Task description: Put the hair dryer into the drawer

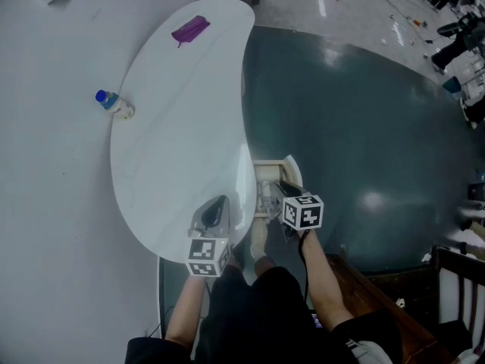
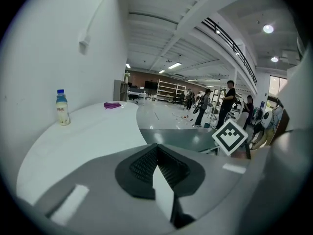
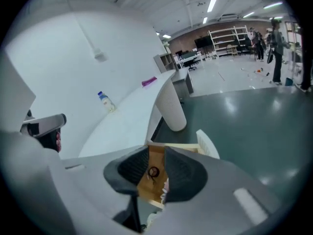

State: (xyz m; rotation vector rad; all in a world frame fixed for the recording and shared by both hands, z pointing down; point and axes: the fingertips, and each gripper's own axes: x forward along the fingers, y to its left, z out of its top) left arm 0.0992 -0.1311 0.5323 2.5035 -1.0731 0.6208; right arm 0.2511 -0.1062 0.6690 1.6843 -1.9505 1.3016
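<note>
The drawer (image 1: 292,167) stands pulled out from under the white curved table (image 1: 182,127); its wooden floor (image 3: 152,156) shows in the right gripper view. In it lie a pale pinkish-white object (image 3: 165,186), perhaps the hair dryer, mostly hidden, and a black cord loop (image 3: 153,172). My right gripper (image 1: 278,188) (image 3: 156,163) hangs above the drawer, open, with nothing between its pads. My left gripper (image 1: 219,203) (image 2: 156,151) is over the table's near end, its pads meeting at the tips, holding nothing.
A small bottle with a blue cap (image 1: 114,103) (image 2: 61,107) stands at the table's left edge. A purple cloth (image 1: 190,29) lies at its far end. A white cylindrical table leg (image 3: 171,106) rises behind the drawer. A dark wooden chair (image 1: 455,287) is at lower right.
</note>
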